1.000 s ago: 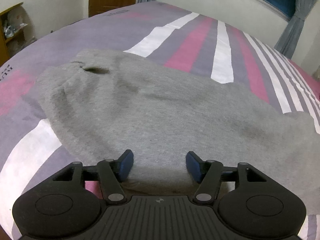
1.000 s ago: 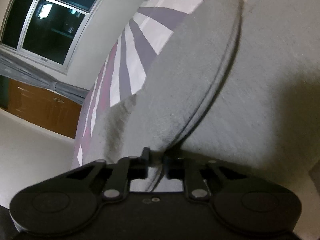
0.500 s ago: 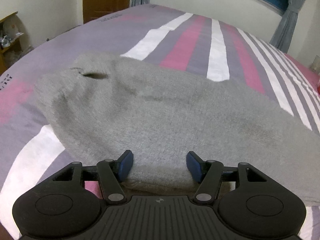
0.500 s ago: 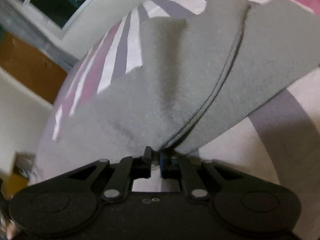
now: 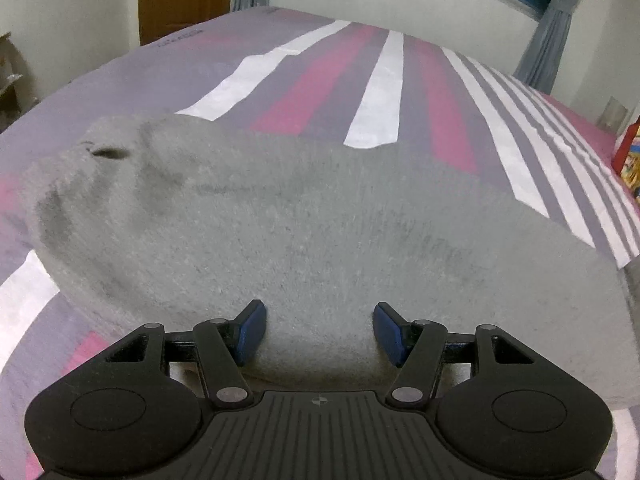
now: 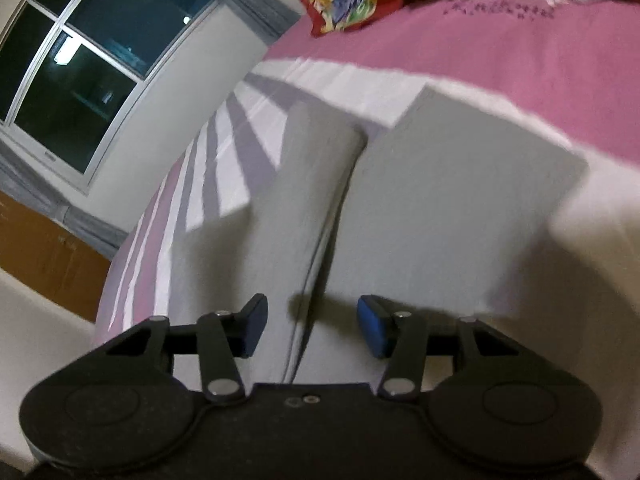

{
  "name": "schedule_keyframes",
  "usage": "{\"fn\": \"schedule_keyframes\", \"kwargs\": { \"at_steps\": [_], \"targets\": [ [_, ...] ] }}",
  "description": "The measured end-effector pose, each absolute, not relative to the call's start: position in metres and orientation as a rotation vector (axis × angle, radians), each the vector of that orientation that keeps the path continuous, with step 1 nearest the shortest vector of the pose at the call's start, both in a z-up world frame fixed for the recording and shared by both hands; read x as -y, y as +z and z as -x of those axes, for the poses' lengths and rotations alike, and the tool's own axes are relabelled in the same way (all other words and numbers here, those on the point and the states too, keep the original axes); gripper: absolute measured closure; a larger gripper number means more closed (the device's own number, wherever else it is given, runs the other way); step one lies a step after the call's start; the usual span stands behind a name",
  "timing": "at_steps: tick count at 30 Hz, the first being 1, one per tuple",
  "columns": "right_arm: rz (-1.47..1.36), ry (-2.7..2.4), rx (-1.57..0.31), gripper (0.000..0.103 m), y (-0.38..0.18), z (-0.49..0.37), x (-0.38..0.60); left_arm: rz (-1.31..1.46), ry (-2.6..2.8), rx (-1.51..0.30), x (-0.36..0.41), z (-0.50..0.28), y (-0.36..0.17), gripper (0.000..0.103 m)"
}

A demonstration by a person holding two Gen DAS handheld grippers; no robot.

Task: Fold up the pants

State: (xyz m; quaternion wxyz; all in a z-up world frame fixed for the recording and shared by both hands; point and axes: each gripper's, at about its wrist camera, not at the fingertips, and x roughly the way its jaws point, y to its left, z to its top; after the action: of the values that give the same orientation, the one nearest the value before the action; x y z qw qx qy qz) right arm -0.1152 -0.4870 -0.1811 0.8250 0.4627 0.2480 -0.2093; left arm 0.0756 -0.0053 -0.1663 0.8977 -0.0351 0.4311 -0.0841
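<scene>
Both of my tools are open and hold nothing, the left hand-held gripper (image 5: 319, 332) and right hand-held gripper (image 6: 308, 326) just above the grey pants (image 5: 280, 240), which lie on the striped bed (image 5: 312, 80), probably ready for a new grasp.

Grey pants (image 5: 304, 232) on striped bed (image 5: 376, 80)

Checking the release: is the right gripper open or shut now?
Open. The right gripper has its blue pads spread apart, with the grey pants lying loose between them.
</scene>
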Motion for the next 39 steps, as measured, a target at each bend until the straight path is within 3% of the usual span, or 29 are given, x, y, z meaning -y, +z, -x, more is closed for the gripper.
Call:
{"fn": "schedule_keyframes", "kwargs": {
  "at_steps": [5, 13, 15, 18, 21, 25, 27, 31, 35, 39],
  "targets": [
    [-1.084, -0.319, -0.486, 0.088, -0.193, 0.092, 0.507, 0.054, -0.162, -0.899, 0.010, -0.077, -0.166, 0.043],
    [-0.688, -0.426, -0.310, 0.091, -0.110, 0.119, 0.466, 0.030, -0.164, -0.895, 0.013, -0.078, -0.168, 0.042],
    [-0.537, -0.481, -0.350, 0.091, -0.104, 0.136, 0.444, 0.029, -0.170, -0.891, 0.012, -0.077, -0.169, 0.041],
    [-0.494, -0.547, -0.541, 0.090, -0.139, 0.142, 0.435, 0.024, -0.173, -0.884, 0.012, -0.075, -0.170, 0.041],
    [-0.709, -0.531, -0.603, 0.080, -0.168, 0.155, 0.455, 0.026, -0.176, -0.885, 0.011, -0.074, -0.169, 0.040],
    [-0.879, -0.549, -0.457, 0.038, -0.161, 0.175, 0.477, 0.019, -0.183, -0.881, 0.011, -0.073, -0.169, 0.040],
    [-0.901, -0.580, -0.432, 0.044, -0.156, 0.177, 0.496, 0.016, -0.177, -0.881, 0.013, -0.073, -0.169, 0.040],
    [-0.944, -0.568, -0.466, 0.084, -0.164, 0.161, 0.526, 0.000, -0.173, -0.881, 0.017, -0.074, -0.170, 0.039],
    [-0.869, -0.557, -0.489, 0.097, -0.155, 0.135, 0.536, -0.028, -0.170, -0.879, 0.020, -0.075, -0.173, 0.038],
    [-0.725, -0.506, -0.274, 0.099, -0.096, 0.131, 0.528, -0.035, -0.161, -0.881, 0.022, -0.076, -0.173, 0.037]
  ]
}}
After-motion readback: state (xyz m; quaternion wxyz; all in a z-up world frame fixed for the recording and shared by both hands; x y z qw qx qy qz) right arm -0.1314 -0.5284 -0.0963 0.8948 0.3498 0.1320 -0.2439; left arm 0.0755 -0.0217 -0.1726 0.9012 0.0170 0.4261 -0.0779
